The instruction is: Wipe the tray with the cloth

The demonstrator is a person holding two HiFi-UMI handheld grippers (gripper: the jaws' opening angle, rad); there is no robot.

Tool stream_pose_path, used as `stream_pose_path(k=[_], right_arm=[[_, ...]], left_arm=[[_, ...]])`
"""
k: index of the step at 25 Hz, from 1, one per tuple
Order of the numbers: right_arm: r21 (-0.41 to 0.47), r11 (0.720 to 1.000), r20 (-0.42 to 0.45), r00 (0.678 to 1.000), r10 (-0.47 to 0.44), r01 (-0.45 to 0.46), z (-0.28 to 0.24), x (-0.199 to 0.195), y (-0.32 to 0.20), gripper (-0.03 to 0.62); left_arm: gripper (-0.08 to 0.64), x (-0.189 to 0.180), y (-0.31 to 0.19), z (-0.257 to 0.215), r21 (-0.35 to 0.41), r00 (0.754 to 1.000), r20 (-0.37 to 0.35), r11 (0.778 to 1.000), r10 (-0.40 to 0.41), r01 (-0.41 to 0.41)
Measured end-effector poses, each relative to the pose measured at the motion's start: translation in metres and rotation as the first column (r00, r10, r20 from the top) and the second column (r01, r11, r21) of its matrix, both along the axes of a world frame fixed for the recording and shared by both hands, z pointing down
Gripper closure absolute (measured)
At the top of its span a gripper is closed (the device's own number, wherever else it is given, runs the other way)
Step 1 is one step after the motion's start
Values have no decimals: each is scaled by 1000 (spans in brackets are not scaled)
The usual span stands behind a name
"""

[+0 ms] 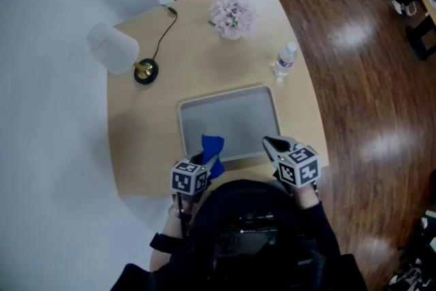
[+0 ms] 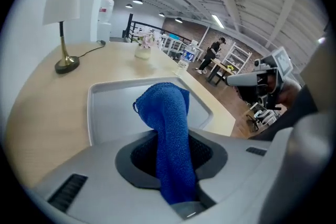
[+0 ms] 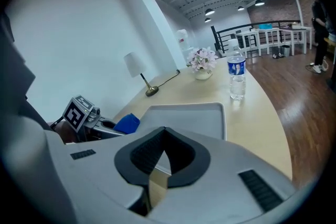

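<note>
A grey tray (image 1: 231,114) lies on the wooden table near its front edge. A blue cloth (image 1: 212,145) hangs over the tray's near-left corner, and my left gripper (image 1: 208,159) is shut on it. In the left gripper view the cloth (image 2: 168,113) stands up from between the jaws and flops forward above the tray (image 2: 113,107). My right gripper (image 1: 268,142) hovers at the tray's near-right edge. Its jaws are shut with nothing in them, as the right gripper view (image 3: 165,129) shows. That view also has the tray (image 3: 195,115), the cloth (image 3: 127,123) and the left gripper (image 3: 105,126) at the left.
A table lamp (image 1: 114,49) with its cord stands at the back left. A flower pot (image 1: 231,17) sits at the far edge and a water bottle (image 1: 285,59) stands just beyond the tray's right corner. Wooden floor lies right of the table (image 1: 143,140).
</note>
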State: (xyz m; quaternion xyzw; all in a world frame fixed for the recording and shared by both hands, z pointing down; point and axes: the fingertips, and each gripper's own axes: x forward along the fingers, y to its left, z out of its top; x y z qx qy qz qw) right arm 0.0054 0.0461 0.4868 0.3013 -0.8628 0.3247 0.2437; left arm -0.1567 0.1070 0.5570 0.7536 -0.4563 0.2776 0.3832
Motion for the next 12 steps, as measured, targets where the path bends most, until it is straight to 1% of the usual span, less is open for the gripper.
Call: stream_pose_path(k=[3,5,8,12], right_arm=[[-7,1000,-8,1000,-16,16,3,-9,3,586],[-17,1000,-14,1000,-23,23,6,-10,6,584],[-30,999,-27,999,-23,22,11,-6,9,585],[-48,999,-39,999,-4,2,14,6,6,586]], left_arm=[[445,-14,-7,4,0,999,16,999,-46,46],[445,-27,-17,14,-7,994,32,995,-101,101],[445,-52,-44,29,-18,979,66,981,-190,192],[445,-88,-92,48,-31,953,116,958,-278,284]])
